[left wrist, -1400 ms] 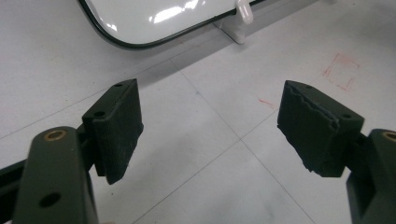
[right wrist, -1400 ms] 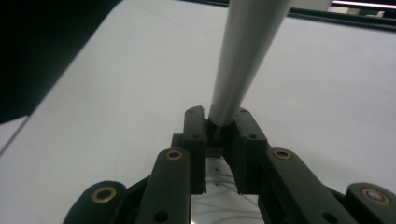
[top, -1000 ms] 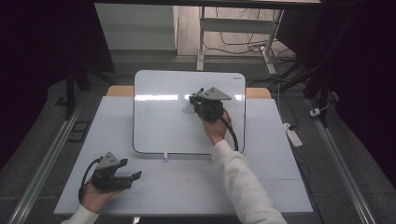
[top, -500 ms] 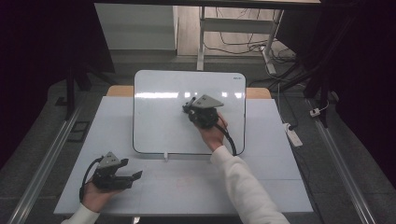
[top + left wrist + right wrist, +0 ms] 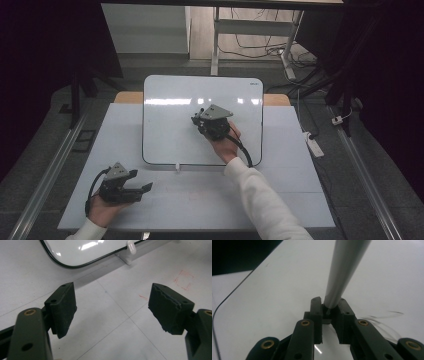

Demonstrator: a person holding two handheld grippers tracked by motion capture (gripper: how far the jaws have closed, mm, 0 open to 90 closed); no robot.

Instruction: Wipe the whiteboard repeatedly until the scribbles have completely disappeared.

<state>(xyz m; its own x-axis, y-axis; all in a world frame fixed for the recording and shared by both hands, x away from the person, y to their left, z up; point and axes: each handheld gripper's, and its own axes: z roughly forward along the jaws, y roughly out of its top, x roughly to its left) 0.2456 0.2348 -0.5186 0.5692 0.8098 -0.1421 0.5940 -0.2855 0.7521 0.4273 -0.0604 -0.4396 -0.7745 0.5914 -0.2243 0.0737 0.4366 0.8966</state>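
A pen [image 5: 342, 272] is held clamped in the right gripper [image 5: 329, 307] over the whiteboard [image 5: 170, 100].
Drawing is judged under way; next, the tip must be kept pressed below; the left gripper [image 5: 112, 312] lies open, empty.

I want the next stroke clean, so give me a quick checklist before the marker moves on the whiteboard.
1. Right gripper shut on the marker: ok.
2. Marker seated straight between the fingers: ok, it rises steeply from them.
3. Marker tip touching the whiteboard: cannot tell, tip hidden.
4. Faint strokes already on the whiteboard by the right gripper: ok, visible.
5. Left gripper open, holding nothing, off the whiteboard: ok.
6. Whiteboard flat on the table: ok.
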